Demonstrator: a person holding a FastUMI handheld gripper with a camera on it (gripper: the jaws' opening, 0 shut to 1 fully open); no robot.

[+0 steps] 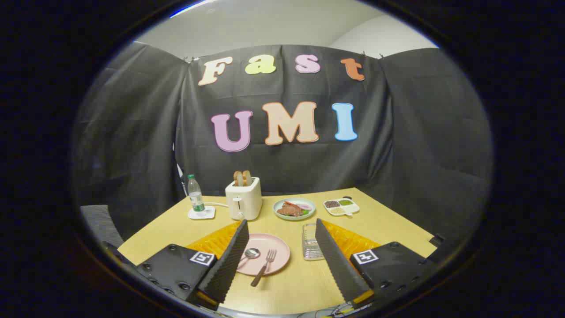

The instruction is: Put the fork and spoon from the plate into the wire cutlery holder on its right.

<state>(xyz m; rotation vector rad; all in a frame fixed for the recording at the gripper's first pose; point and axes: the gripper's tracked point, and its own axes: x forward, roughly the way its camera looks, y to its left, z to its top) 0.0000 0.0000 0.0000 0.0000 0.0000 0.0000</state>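
Metal fork (264, 267), spoon (250, 255) on pink plate (276, 247): light, stiff, slippery; I pinch handles. My tool (279, 260) wide, empty.

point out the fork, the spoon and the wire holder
fork (265, 266), gripper view, mid-handle, between the open fingers
spoon (253, 253), gripper view, its bowl, on the plate
wire holder (310, 244), gripper view, its left wall
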